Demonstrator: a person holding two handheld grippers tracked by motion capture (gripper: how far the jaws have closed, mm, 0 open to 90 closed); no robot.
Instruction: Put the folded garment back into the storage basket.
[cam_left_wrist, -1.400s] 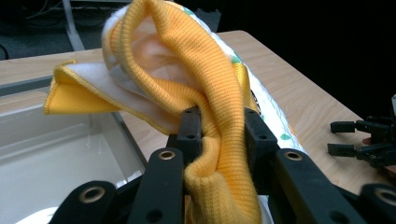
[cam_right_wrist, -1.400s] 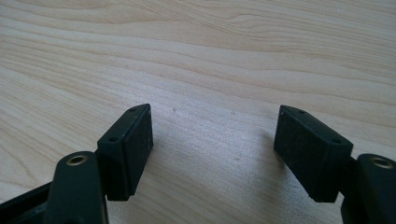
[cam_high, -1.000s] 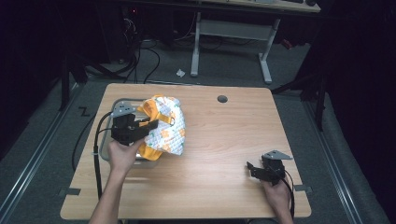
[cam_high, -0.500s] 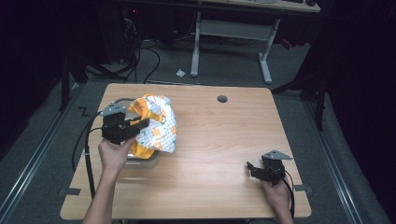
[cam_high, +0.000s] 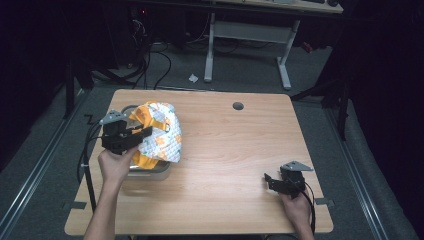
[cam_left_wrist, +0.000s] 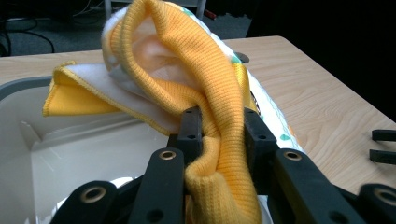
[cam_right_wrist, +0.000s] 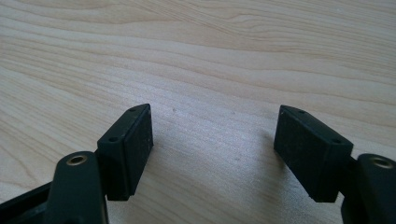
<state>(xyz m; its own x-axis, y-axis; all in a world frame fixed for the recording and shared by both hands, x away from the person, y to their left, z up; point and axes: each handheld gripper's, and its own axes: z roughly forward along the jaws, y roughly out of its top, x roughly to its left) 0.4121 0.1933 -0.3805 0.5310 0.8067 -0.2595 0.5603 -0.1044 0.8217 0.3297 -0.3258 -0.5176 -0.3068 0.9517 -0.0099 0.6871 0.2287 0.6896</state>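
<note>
While the left tongs (cam_left_wrist: 218, 135) pinch the yellow garment (cam_left_wrist: 205, 93), right tongs (cam_right_wrist: 215, 154) gape.

Garment (cam_high: 157, 132) now farther left, over tub (cam_high: 150, 171)

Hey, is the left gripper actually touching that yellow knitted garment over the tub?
Touching. In the left gripper view, the left gripper has both fingers pressed against the yellow garment, pinching a fold between them above the white tub.

From my high view the grey plastic tub (cam_high: 150, 171) is mostly hidden under the yellow-and-white patterned cloth (cam_high: 159, 134). Can't read the cloth's print. My left gripper view cuts the yellow knit cuff (cam_left_wrist: 223, 186) off at the bottom edge.
</note>
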